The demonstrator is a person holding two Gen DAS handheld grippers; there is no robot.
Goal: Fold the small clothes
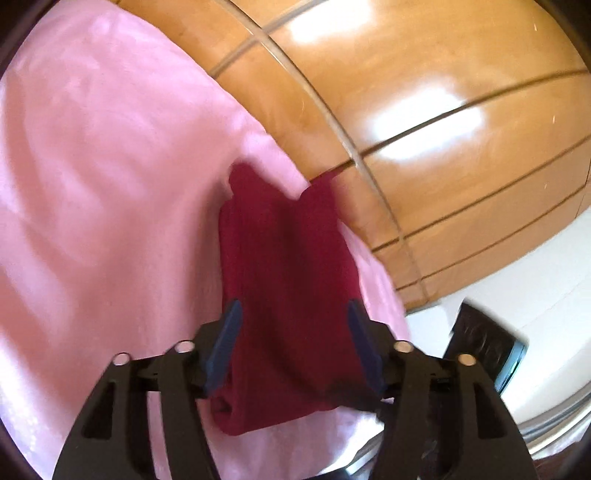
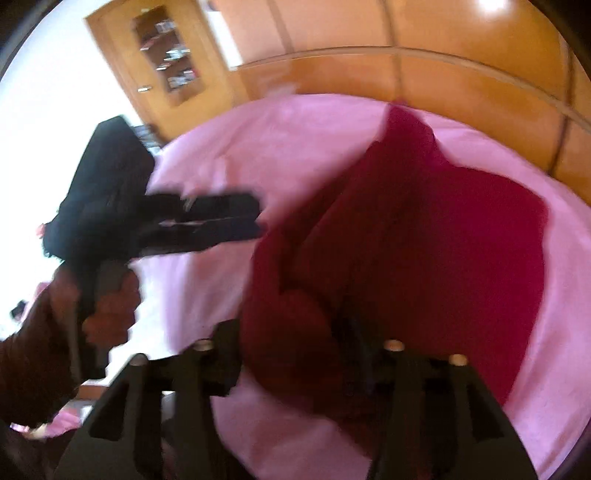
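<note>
Two handheld grippers work over a pink cloth (image 1: 110, 184) spread on a wooden surface (image 1: 424, 92).

The left gripper (image 1: 293, 345) points forward and slightly down. Its blue pads (image 1: 225, 347) stand apart, with a dark red garment (image 1: 288, 277) lying bunched between them. The pads sit close to the fabric's sides, but whether they press it cannot be told through the blur. In the right wrist view, a hand (image 2: 107, 306) in a brown sleeve (image 2: 33, 369) grips this tool's handle at the left.

The right gripper (image 2: 295, 362) tilts more steeply down over the garment (image 2: 424, 258), which lies flatter here on the pink cloth (image 2: 277, 147). Red fabric covers its fingertips, so its state cannot be told.

Behind stand wooden panels (image 2: 406, 29) and a glass-fronted cabinet (image 2: 166, 55). A black object (image 1: 484, 347) rests on a white surface at the right of the left wrist view.
</note>
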